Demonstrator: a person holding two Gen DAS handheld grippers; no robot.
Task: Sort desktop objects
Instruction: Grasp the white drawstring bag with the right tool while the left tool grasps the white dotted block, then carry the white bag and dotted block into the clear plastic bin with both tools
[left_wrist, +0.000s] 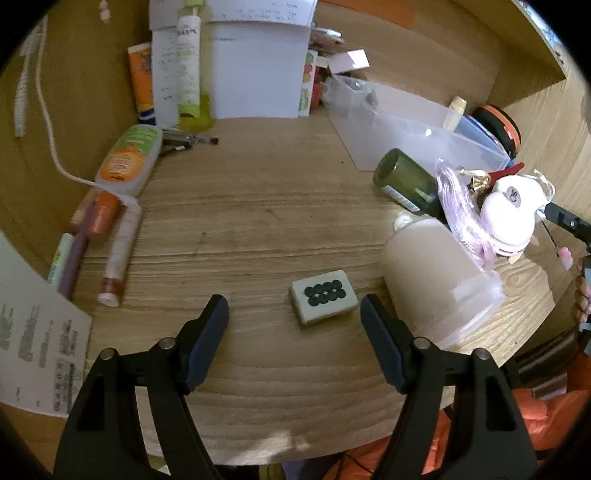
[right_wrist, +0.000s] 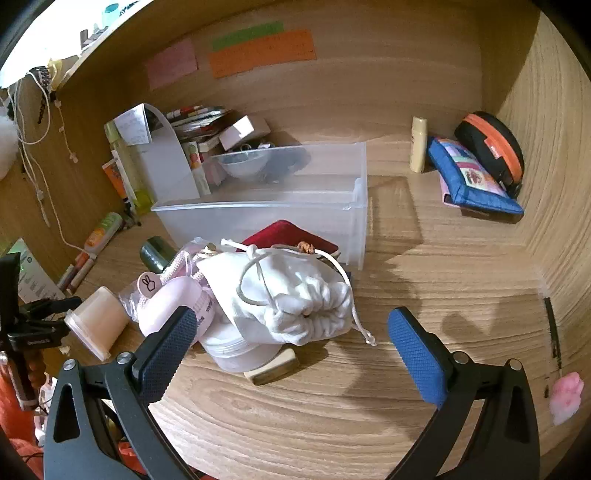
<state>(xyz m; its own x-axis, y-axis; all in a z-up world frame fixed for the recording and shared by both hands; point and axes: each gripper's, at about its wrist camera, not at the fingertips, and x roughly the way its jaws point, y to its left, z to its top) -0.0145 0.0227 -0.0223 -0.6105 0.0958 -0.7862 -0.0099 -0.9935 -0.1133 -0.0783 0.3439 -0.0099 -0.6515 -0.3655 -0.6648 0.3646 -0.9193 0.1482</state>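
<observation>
Both claws, left claw (left_wrist: 293, 308) and right claw (right_wrist: 291, 332), spread above cluttered wooden desk (left_wrist: 258, 206).

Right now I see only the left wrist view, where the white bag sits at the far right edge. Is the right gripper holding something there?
Observer: No. The right gripper is open, with the white drawstring bag just ahead of it.
Operator: What is behind the bag?
Observer: A red flat case lies between it and the clear bin.
Operator: Is anything hidden under the pile?
Observer: A small pale tile pokes out from beneath the round tub.
</observation>
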